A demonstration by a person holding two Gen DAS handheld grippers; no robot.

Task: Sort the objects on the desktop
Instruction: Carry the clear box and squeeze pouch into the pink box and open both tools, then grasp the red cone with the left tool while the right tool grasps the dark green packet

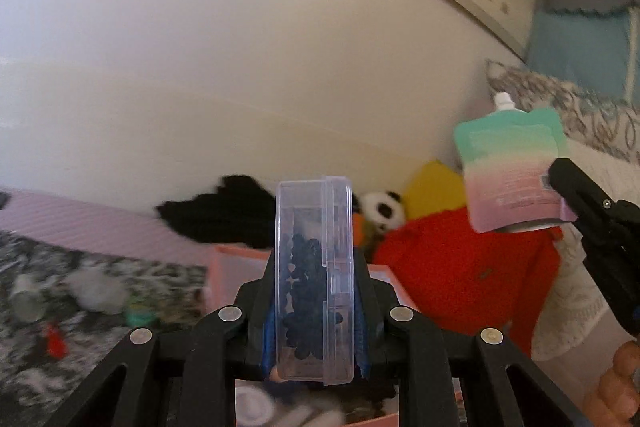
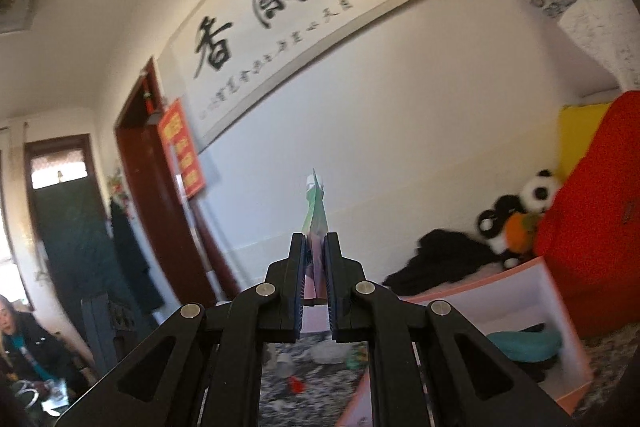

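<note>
My left gripper (image 1: 314, 291) is shut on a clear plastic case (image 1: 314, 279) held on edge, with dark small pieces inside it. It is lifted above a pink box (image 1: 224, 259). My right gripper (image 2: 314, 267) is shut on a flat spouted pouch (image 2: 315, 223), seen edge-on in the right wrist view. In the left wrist view the same pouch (image 1: 512, 171) shows its mint-to-pink face and white cap, with the right gripper's black fingers (image 1: 576, 187) clamped on its lower right corner.
A pink open box (image 2: 548, 291) holds a teal item (image 2: 524, 345) on a patterned cloth (image 2: 304, 379). Behind are a black garment (image 1: 224, 211), a panda toy (image 1: 382, 209), red cushion (image 1: 460, 267) and yellow cushion (image 1: 434, 187). A person (image 2: 24, 347) sits low at left.
</note>
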